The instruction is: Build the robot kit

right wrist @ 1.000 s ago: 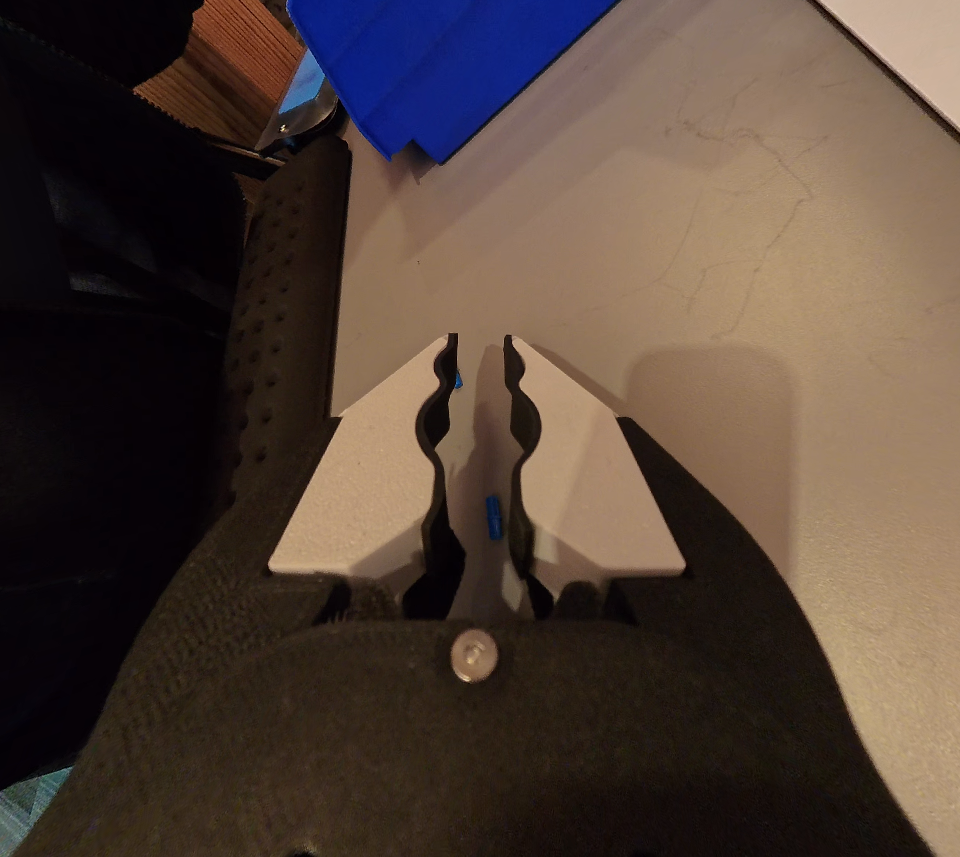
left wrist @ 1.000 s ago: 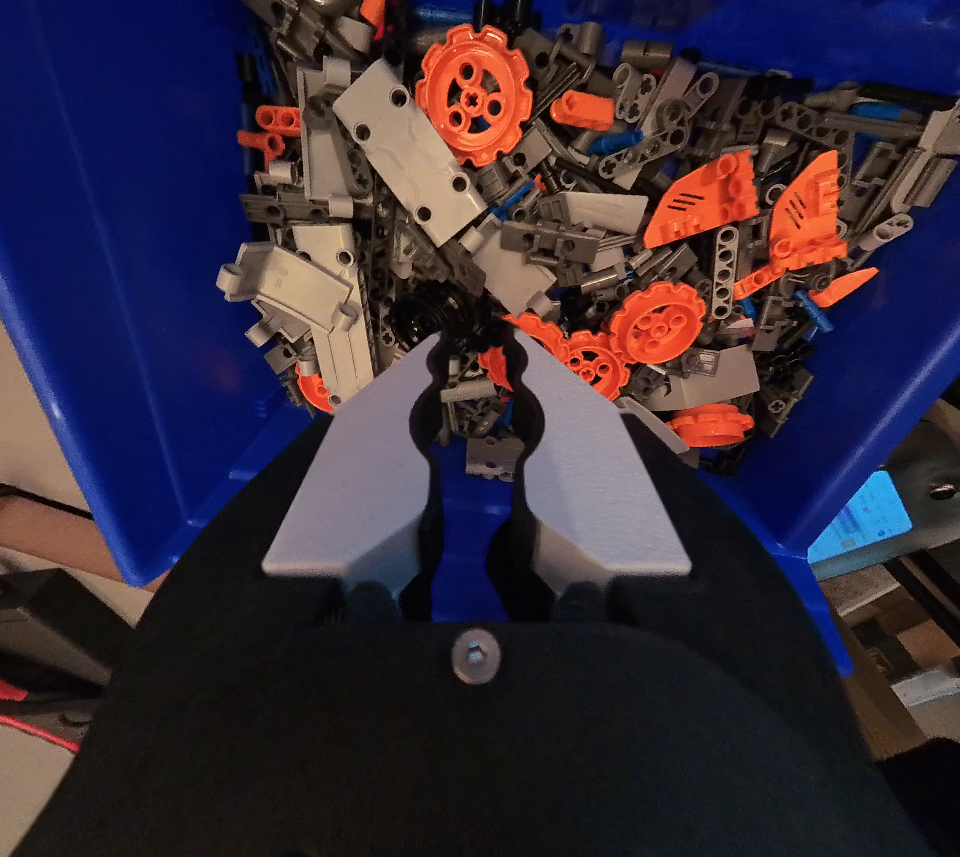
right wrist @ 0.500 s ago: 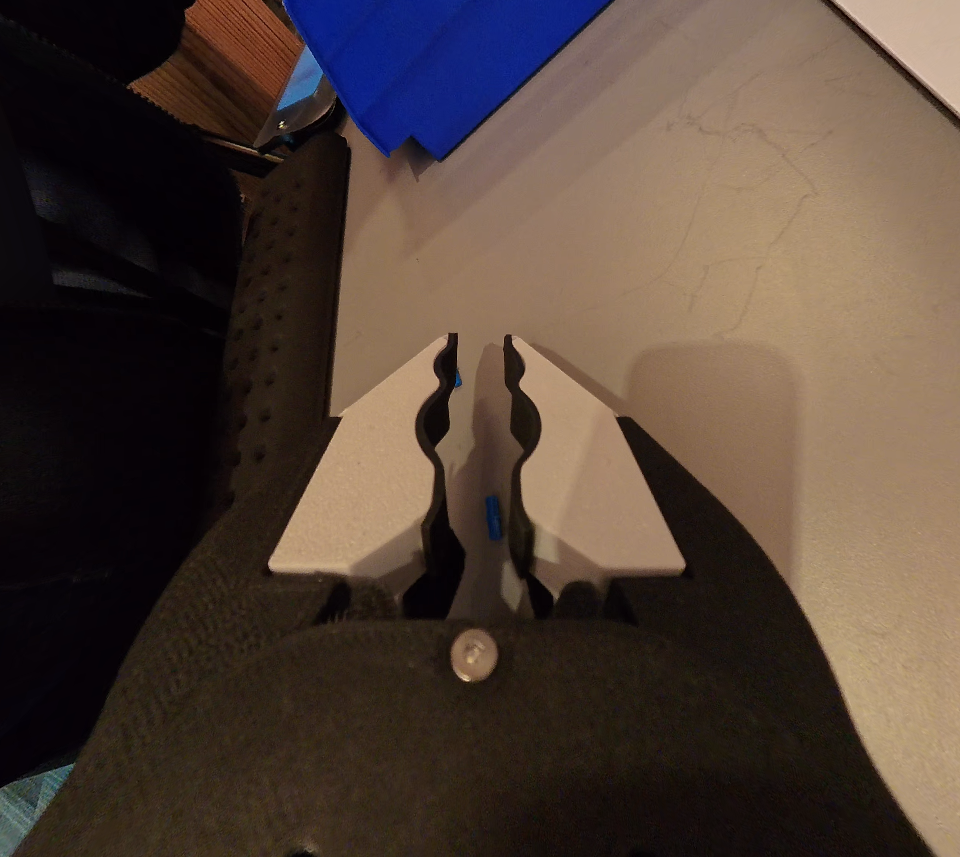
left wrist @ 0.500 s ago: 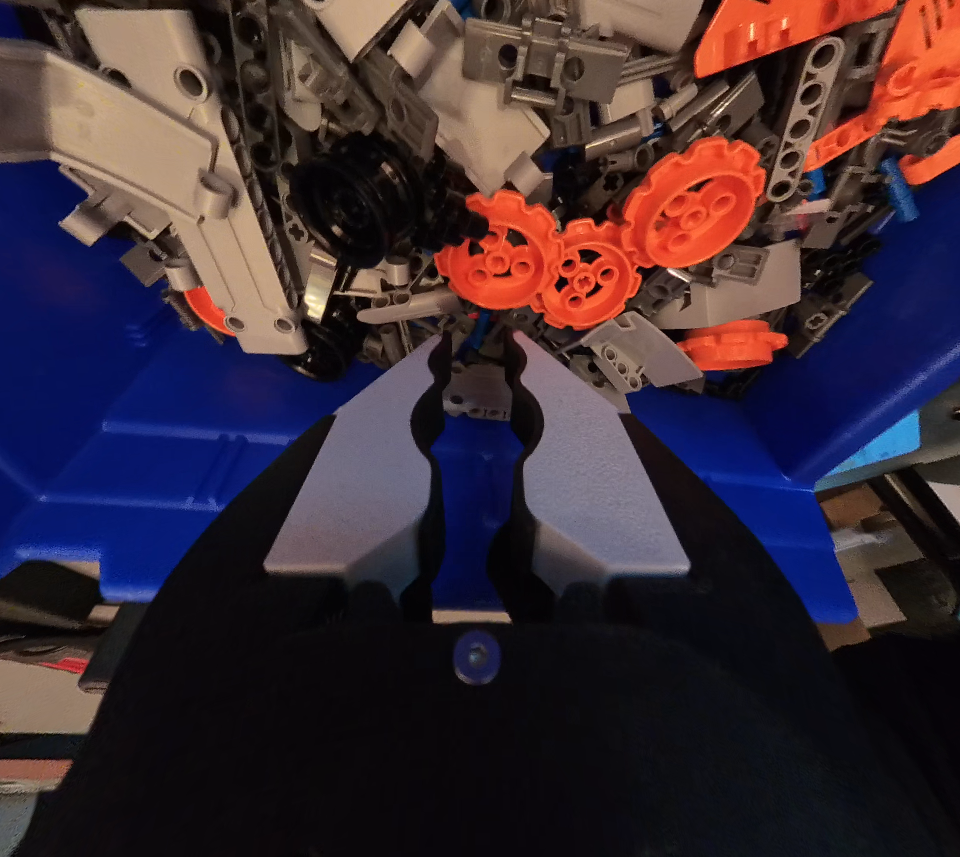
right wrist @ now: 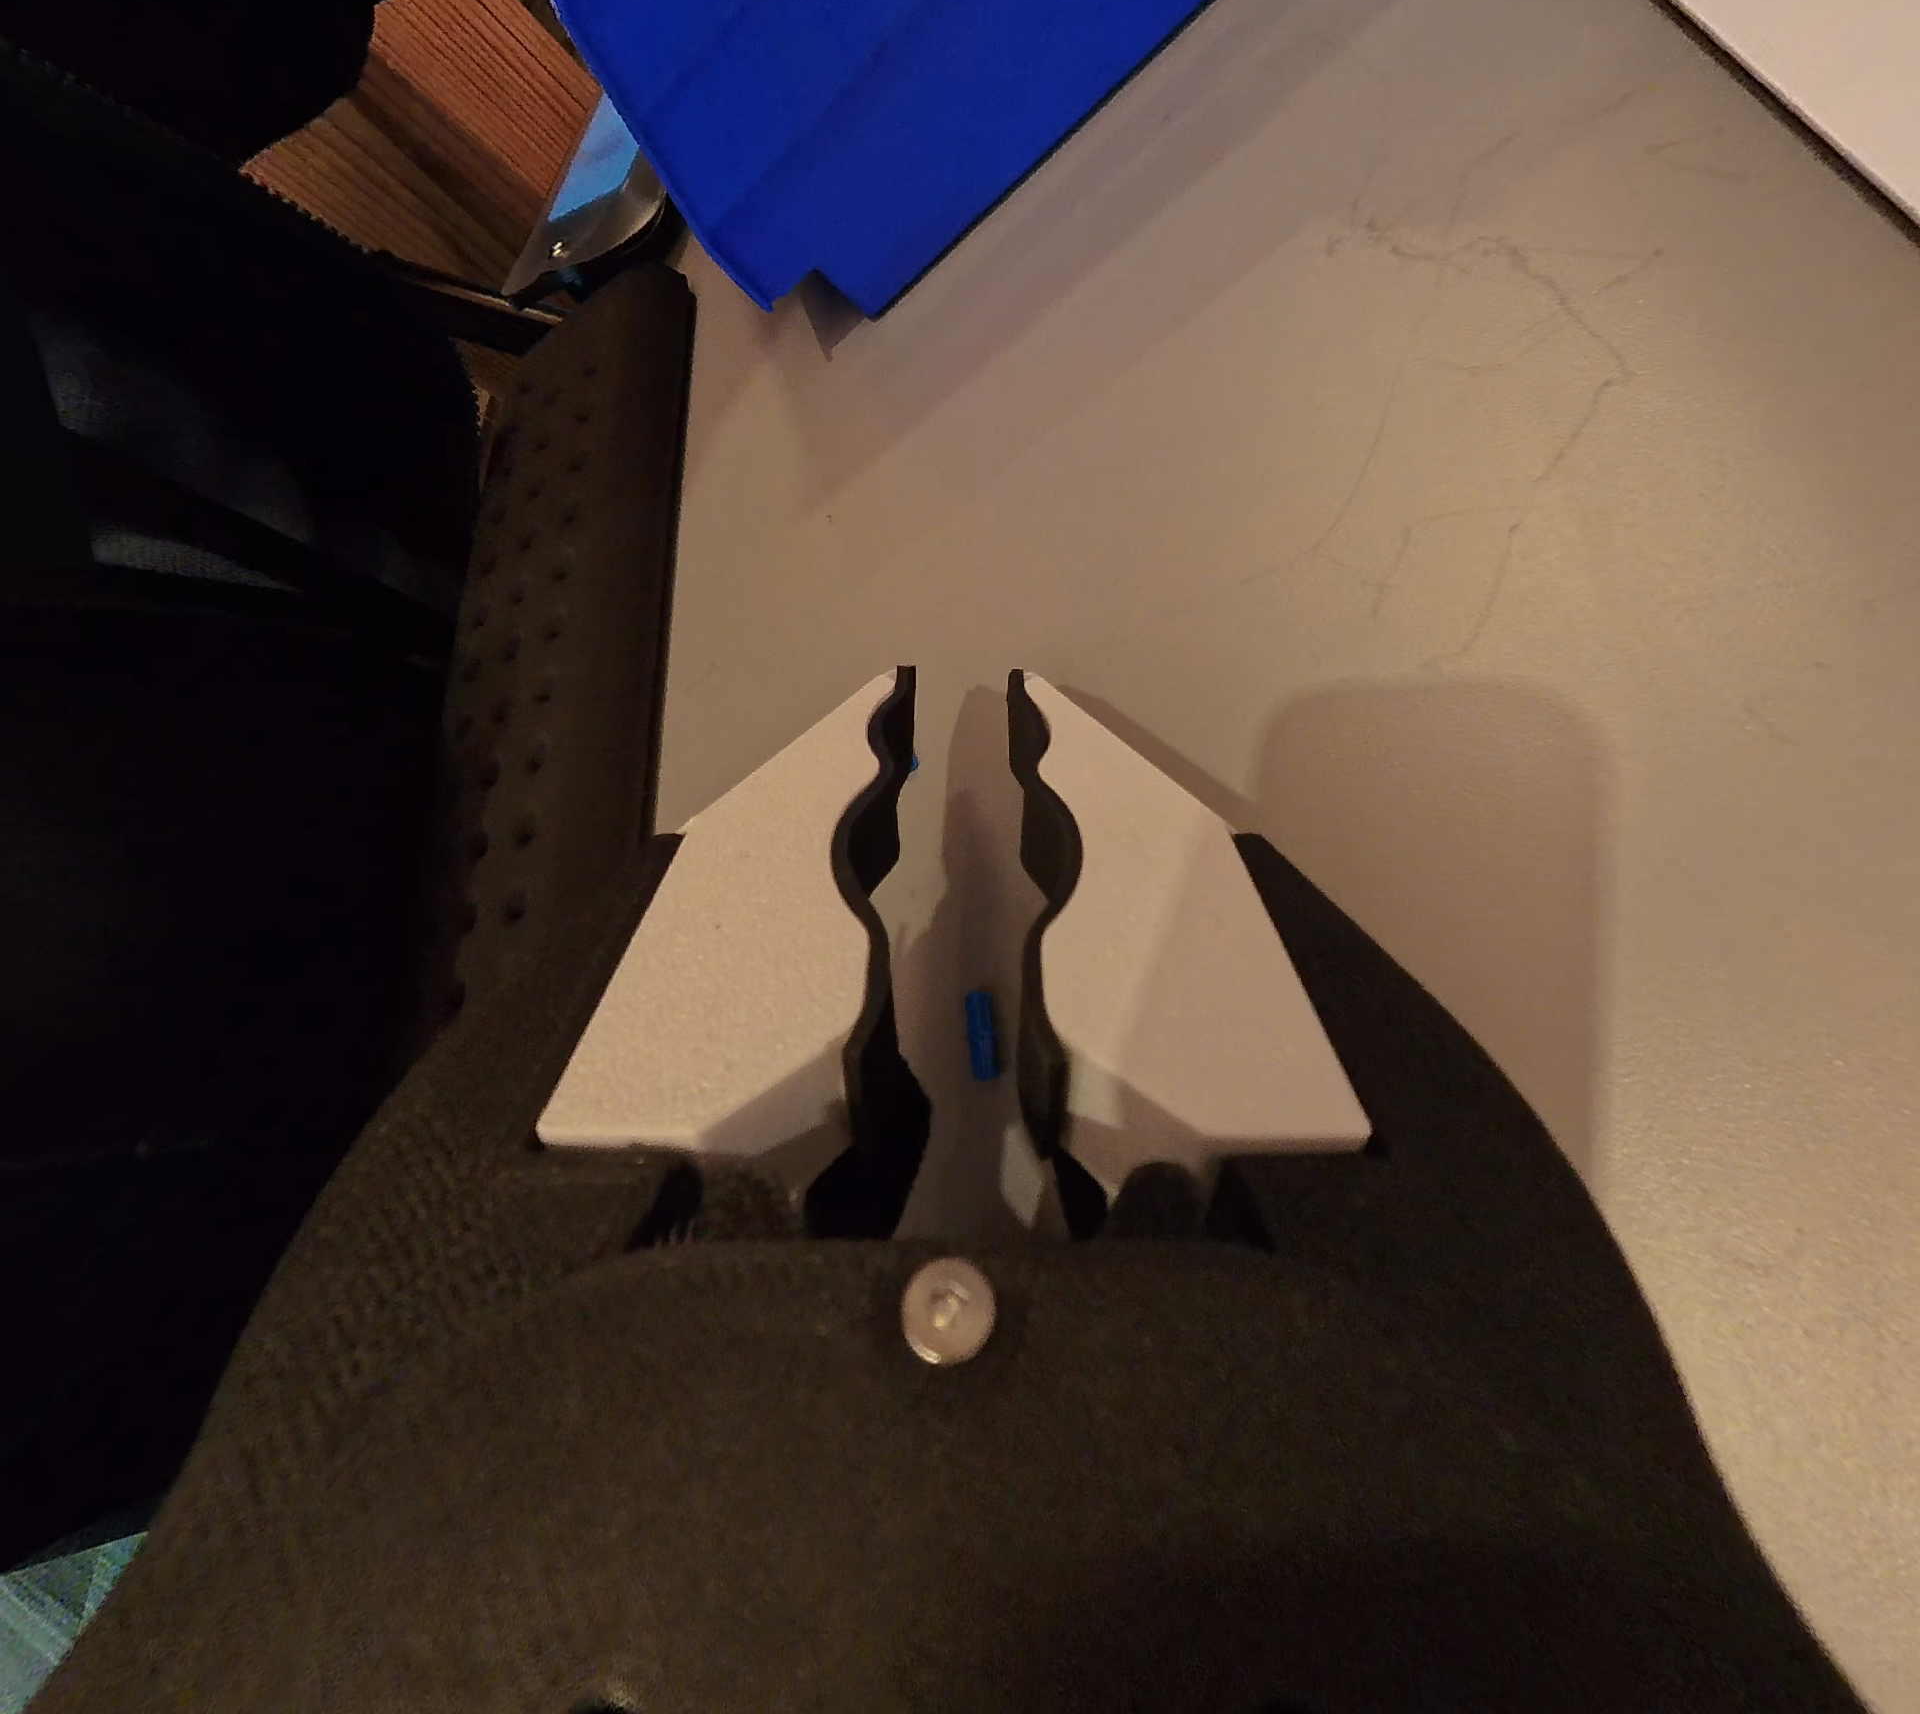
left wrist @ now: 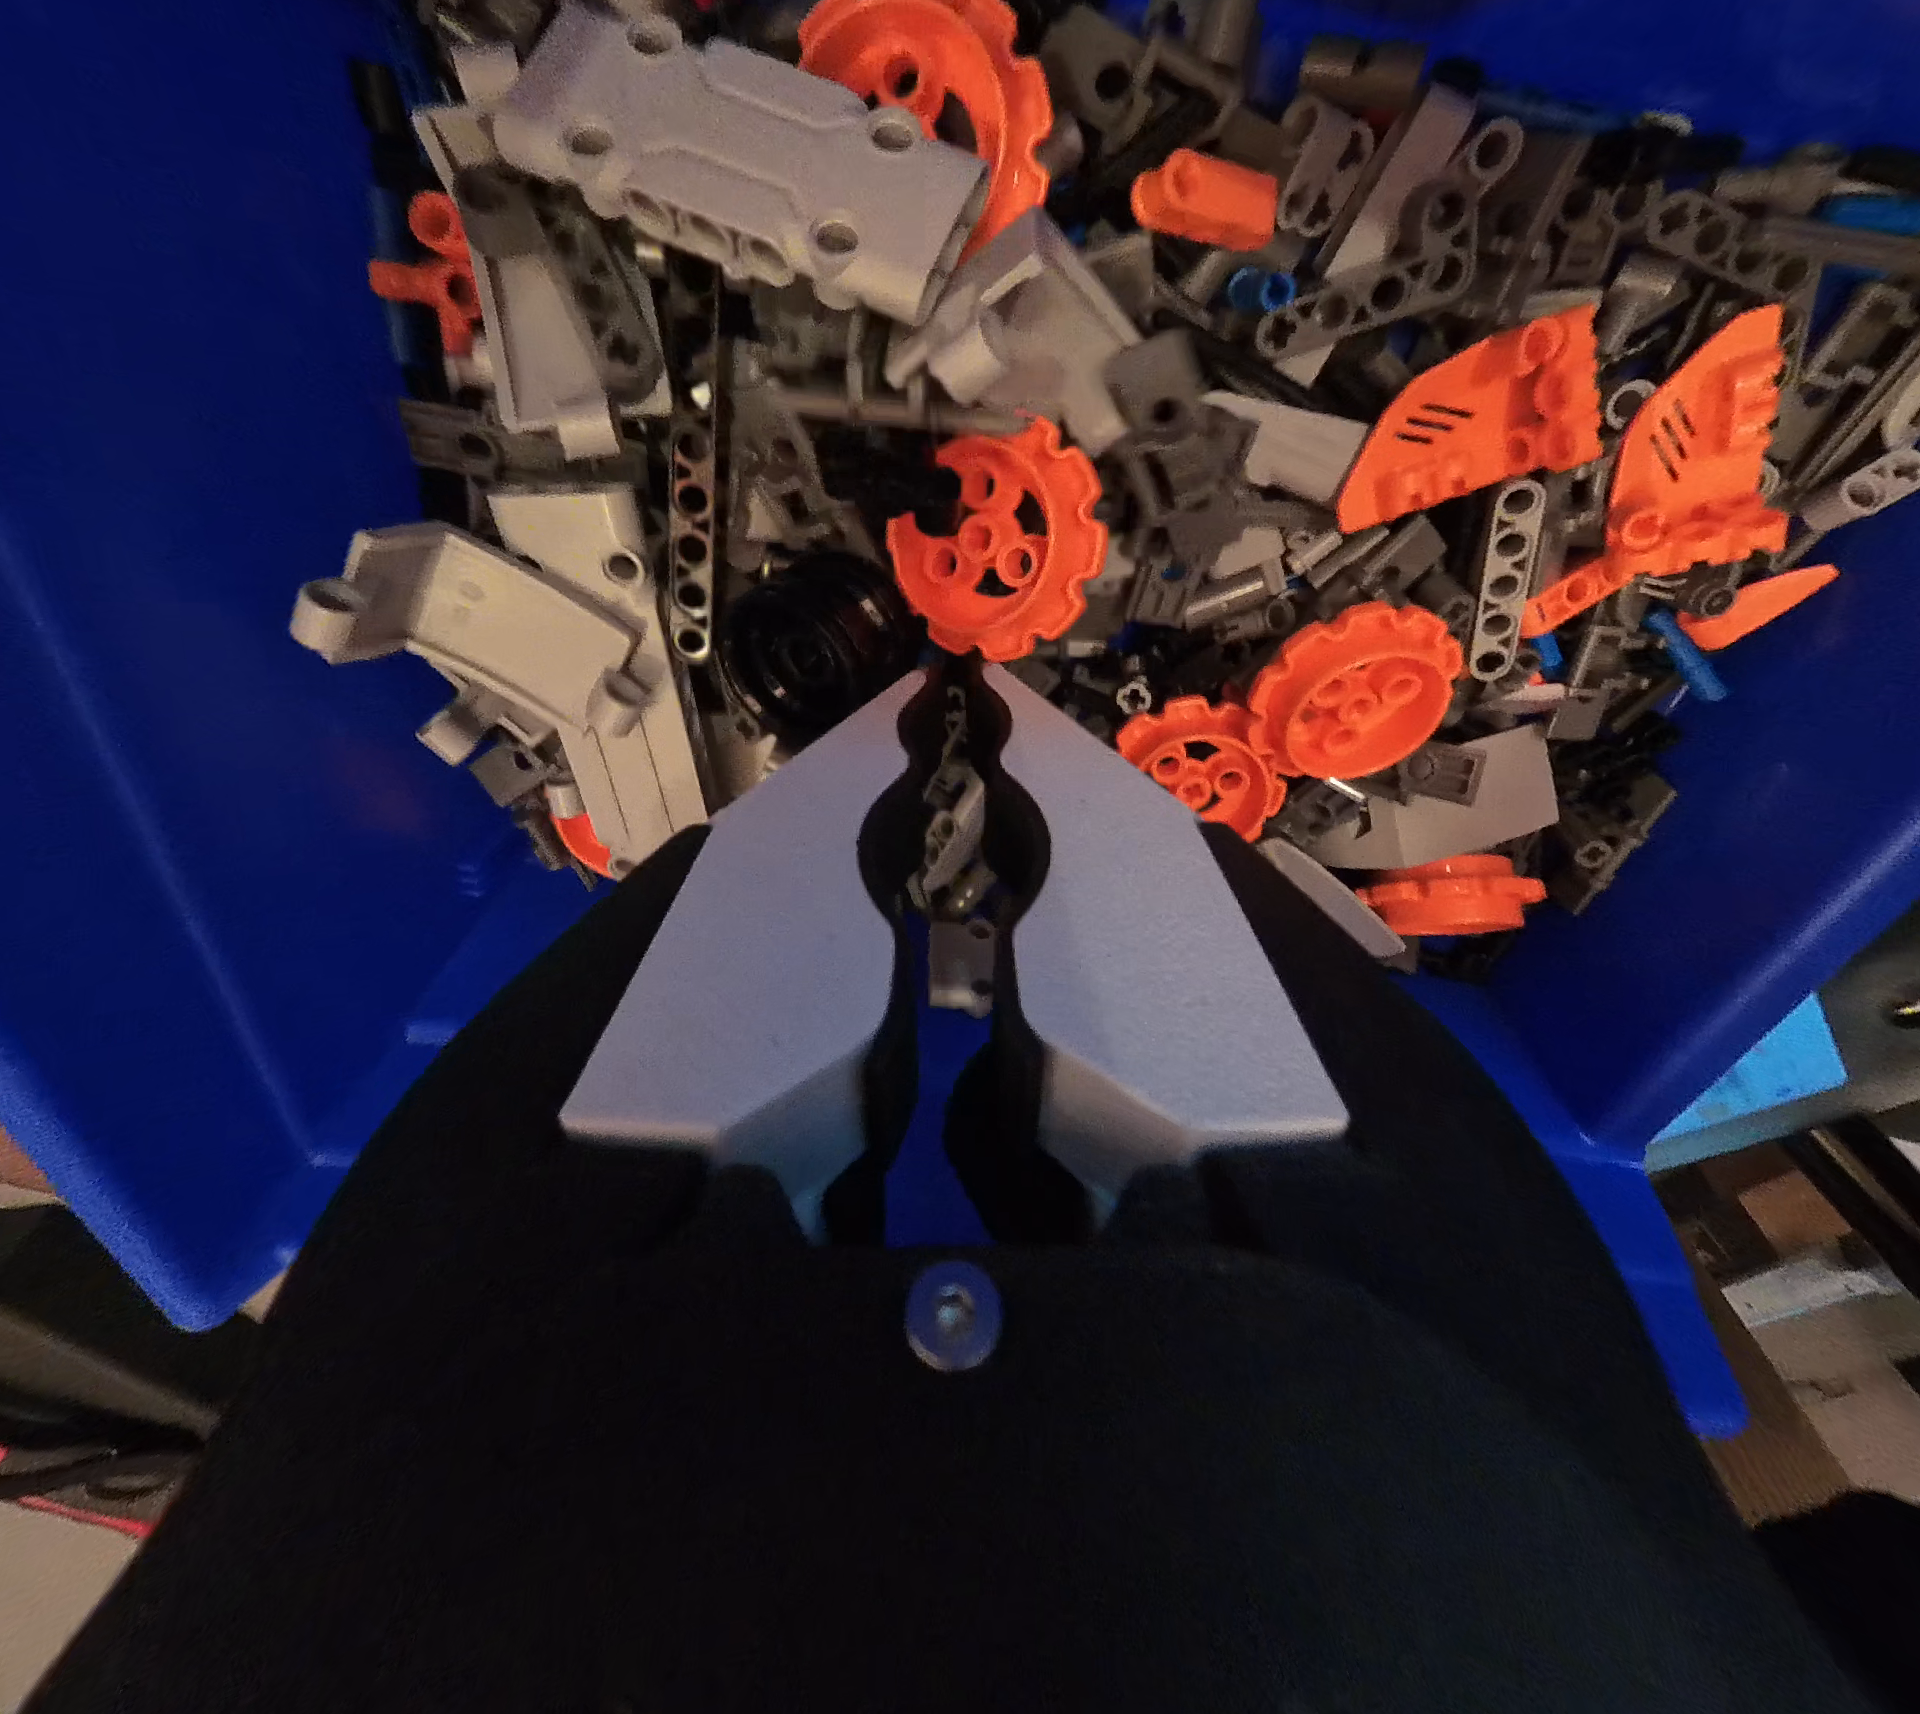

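The left gripper, nearly clenched, pinches an orange gear above the parts in a blue bin; the right gripper hovers released over the tabletop, grasping nothing.

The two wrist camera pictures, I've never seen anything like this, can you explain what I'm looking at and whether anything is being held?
There is no robot here. A person holds a hand-held gripper in each hand, and a camera on each looks forward along its two grey fingers.

The left wrist view shows the left gripper inside a blue bin heaped with grey, black and orange building pieces. Its fingers are nearly together and appear to pinch the rim of an orange toothed wheel.

The right wrist view shows the right gripper over a pale table, open and holding nothing. A small blue pin lies on the table, seen between its fingers. The bin's outside shows at the top.
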Demonstrator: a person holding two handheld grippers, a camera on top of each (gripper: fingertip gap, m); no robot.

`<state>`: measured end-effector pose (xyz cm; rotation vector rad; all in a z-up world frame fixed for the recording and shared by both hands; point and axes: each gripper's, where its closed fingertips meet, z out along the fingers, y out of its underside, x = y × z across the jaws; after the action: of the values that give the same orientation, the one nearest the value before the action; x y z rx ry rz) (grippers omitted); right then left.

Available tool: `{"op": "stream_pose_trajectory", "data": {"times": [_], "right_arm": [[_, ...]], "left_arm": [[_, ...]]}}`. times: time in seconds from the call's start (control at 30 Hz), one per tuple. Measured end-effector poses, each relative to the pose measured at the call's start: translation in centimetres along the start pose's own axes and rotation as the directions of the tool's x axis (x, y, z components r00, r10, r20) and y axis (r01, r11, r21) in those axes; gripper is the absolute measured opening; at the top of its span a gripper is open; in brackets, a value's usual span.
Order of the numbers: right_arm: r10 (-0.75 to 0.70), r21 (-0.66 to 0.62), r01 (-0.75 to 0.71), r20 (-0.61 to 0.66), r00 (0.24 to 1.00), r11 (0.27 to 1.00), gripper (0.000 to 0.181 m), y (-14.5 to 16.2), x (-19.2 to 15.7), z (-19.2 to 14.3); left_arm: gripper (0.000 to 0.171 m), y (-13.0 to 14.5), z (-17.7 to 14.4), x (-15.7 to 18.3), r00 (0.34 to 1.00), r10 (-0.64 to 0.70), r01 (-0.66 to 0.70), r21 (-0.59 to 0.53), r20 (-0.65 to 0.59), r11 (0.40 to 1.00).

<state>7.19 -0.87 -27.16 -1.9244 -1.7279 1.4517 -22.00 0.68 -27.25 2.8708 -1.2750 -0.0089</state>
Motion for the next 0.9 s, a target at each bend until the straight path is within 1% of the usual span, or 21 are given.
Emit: {"op": "stream_pose_trajectory", "data": {"times": [0.03,0.1,0.17,0.27,0.4,0.53,0.7,0.8,0.9], "right_arm": [[0.0,0.0,0.0,0.0,1.0,1.0,0.015,0.0,0.0,0.0],[-0.001,0.001,0.001,-0.001,1.0,1.0,0.015,0.0,0.0,0.0],[0.0,0.003,0.0,-0.001,1.0,1.0,0.015,0.0,0.0,-0.1],[-0.001,0.003,0.001,-0.001,1.0,1.0,0.015,0.0,0.0,-0.1],[-0.001,0.004,0.001,-0.002,1.0,1.0,0.015,-0.1,0.0,-0.1],[-0.002,0.0,0.002,0.0,1.0,1.0,0.015,0.0,0.0,0.0],[-0.002,0.002,0.002,-0.002,1.0,1.0,0.015,-0.1,0.0,-0.1],[0.001,0.0,-0.001,-0.001,1.0,1.0,0.016,0.0,0.1,0.0],[0.001,0.0,-0.001,0.0,1.0,1.0,0.015,0.0,0.0,0.0]], "left_arm": [[0.001,-0.4,0.0,-0.1,1.0,0.003,-0.003,0.018,0.005,1.0],[0.007,-0.8,-0.3,0.1,1.0,0.008,-0.008,0.046,0.003,0.999],[0.013,-0.8,-0.8,0.1,1.0,0.014,-0.015,0.062,0.019,0.998],[0.015,-0.2,-1.6,0.2,1.0,0.004,-0.006,0.066,0.026,0.998],[0.014,2.0,-1.7,0.8,1.0,-0.009,0.009,0.003,0.003,1.0],[0.015,4.0,-0.1,1.6,0.999,-0.028,0.025,-0.086,-0.034,0.996],[0.009,4.2,1.6,3.3,0.997,0.006,-0.016,-0.115,-0.083,0.993],[0.006,3.8,1.6,4.4,0.994,0.026,-0.037,-0.095,-0.11,0.995],[0.006,3.7,1.2,6.4,0.979,0.069,-0.085,-0.075,-0.192,0.994]]}}
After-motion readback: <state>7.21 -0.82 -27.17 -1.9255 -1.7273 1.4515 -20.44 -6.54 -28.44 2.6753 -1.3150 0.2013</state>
